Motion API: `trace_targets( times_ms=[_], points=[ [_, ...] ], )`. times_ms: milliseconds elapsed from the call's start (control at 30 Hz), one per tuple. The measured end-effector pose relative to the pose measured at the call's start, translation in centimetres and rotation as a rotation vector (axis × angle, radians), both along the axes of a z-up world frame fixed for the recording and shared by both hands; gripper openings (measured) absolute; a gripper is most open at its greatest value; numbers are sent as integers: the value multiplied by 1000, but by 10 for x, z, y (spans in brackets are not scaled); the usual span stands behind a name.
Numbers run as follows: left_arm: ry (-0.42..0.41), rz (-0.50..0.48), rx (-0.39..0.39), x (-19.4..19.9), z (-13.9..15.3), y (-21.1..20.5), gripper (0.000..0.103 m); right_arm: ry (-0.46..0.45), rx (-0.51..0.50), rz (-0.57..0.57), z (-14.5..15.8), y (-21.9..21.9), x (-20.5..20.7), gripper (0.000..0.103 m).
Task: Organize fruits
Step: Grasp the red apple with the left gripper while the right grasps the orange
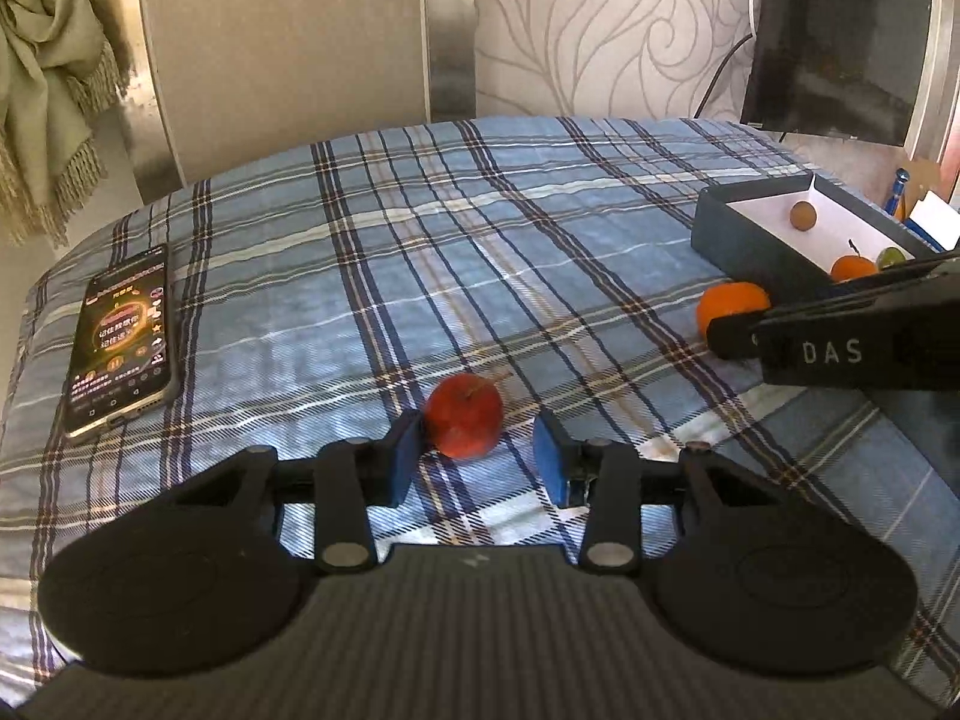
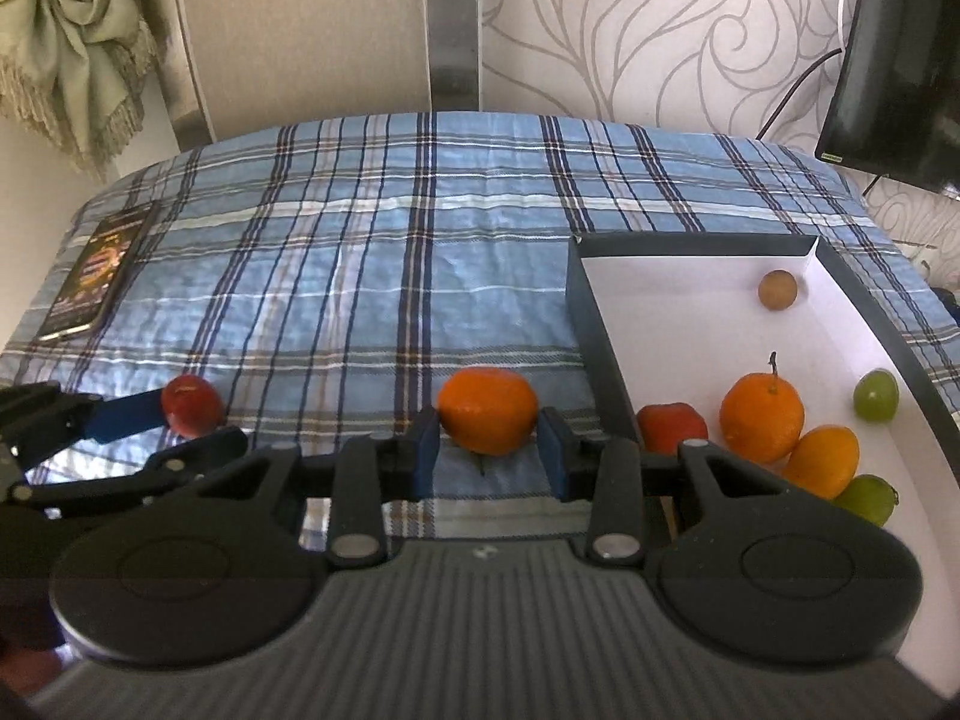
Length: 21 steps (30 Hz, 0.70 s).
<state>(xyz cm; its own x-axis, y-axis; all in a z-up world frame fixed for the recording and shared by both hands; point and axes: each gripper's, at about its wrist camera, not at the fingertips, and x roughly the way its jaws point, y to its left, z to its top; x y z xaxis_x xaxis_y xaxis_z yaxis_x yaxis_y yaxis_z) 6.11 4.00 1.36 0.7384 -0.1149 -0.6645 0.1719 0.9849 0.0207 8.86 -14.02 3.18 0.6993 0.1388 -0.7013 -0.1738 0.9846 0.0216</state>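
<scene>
A small red apple (image 1: 464, 416) lies on the plaid cloth between the blue pads of my open left gripper (image 1: 480, 459); the left pad touches it and the right pad stands apart. It also shows in the right wrist view (image 2: 192, 405). A mandarin (image 2: 487, 411) sits between the pads of my right gripper (image 2: 487, 450), which stands open around it; it also shows in the left wrist view (image 1: 729, 303). A dark box with a white inside (image 2: 660, 276) at the right holds several fruits: an orange (image 2: 761, 417), a red apple (image 2: 669, 423), a green one (image 2: 876, 394) and a brown one (image 2: 777, 290).
A lit phone (image 1: 123, 339) lies at the cloth's left edge. A dark monitor (image 1: 834, 42) stands at the back right, with a cable. A curtain (image 1: 48, 72) hangs at the far left. The box also shows in the left wrist view (image 1: 750, 234).
</scene>
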Motion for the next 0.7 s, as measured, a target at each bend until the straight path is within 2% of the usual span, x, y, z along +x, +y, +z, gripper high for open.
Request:
trace_targets(
  times_ms=[233, 400, 700],
  points=[
    [-1, -9, -6, -1, 1, -1, 34, -4, 21, -10, 0, -2, 0, 38],
    [1, -6, -23, -2, 1, 2, 33, 11, 44, 10, 12, -1, -13, 38],
    [2, 16, -59, -6, 2, 6, 33, 52, 145, 86, 40, -17, -61, 38]
  ],
)
